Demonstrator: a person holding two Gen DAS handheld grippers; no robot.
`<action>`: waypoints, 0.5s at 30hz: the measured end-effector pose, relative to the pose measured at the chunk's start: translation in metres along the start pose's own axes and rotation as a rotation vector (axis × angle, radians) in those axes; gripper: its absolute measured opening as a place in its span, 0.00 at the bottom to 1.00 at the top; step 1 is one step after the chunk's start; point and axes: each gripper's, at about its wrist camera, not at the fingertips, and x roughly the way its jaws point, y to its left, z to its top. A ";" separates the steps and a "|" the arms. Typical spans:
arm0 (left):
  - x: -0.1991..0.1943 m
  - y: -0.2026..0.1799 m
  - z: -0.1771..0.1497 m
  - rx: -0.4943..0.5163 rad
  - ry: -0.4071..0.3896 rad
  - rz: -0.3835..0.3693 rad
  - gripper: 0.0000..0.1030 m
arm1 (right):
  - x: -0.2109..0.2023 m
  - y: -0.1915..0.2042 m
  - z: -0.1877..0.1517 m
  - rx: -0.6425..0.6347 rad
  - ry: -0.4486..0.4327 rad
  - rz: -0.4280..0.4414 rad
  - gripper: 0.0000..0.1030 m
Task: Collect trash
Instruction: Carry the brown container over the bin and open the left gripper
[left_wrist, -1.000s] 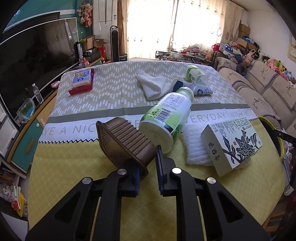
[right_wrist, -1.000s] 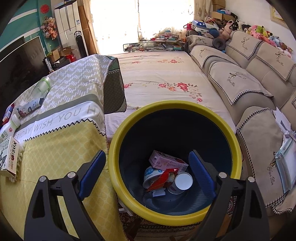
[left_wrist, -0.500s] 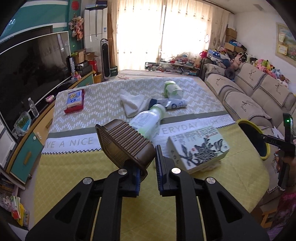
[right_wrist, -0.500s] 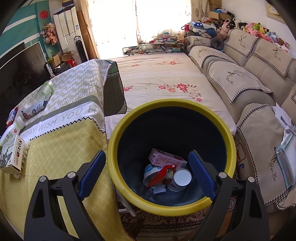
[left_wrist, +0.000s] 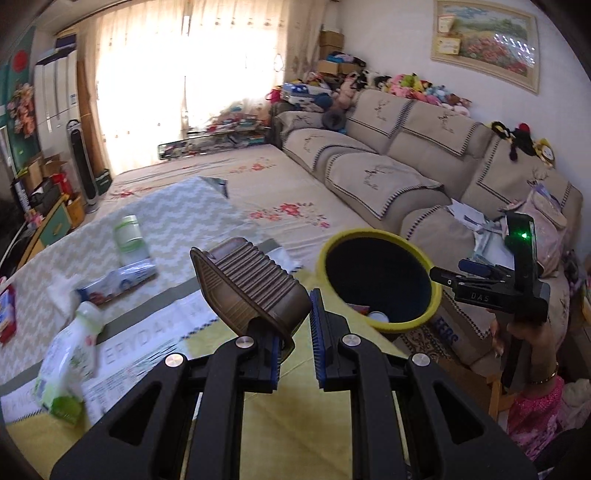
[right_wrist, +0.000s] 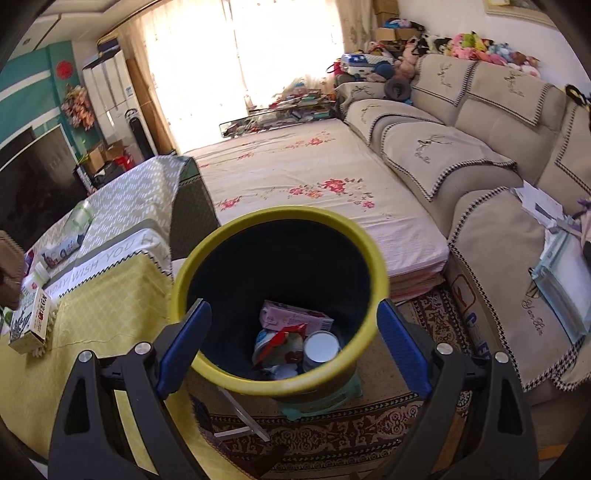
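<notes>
My left gripper (left_wrist: 295, 325) is shut on a brown ribbed plastic tray (left_wrist: 247, 284) and holds it up over the table, left of the yellow-rimmed trash bin (left_wrist: 380, 321). My right gripper (right_wrist: 291, 332) is open and empty above the bin (right_wrist: 184, 280), which holds a pink carton (right_wrist: 291, 317), a can (right_wrist: 321, 347) and wrappers. The right gripper also shows in the left wrist view (left_wrist: 461, 273), beyond the bin. A green-white bottle (left_wrist: 70, 354), a tube (left_wrist: 118, 280) and a jar (left_wrist: 129, 236) lie on the table.
A printed box (right_wrist: 31, 321) lies on the yellow tablecloth (right_wrist: 99, 317) near the table's edge. A sofa (right_wrist: 480, 166) runs along the right. A floral mattress (right_wrist: 303, 184) lies behind the bin. A patterned rug (right_wrist: 332, 432) is under the bin.
My left gripper has swung right with the brown tray, from facing the table to facing the bin and sofa. The right gripper stays open over the bin.
</notes>
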 end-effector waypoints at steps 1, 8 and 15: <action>0.014 -0.013 0.007 0.017 0.016 -0.029 0.14 | -0.003 -0.007 -0.001 0.013 -0.004 -0.002 0.84; 0.095 -0.075 0.038 0.102 0.107 -0.129 0.14 | -0.009 -0.042 -0.007 0.073 -0.010 -0.024 0.85; 0.163 -0.112 0.061 0.141 0.168 -0.147 0.14 | 0.001 -0.057 -0.011 0.095 0.008 -0.010 0.85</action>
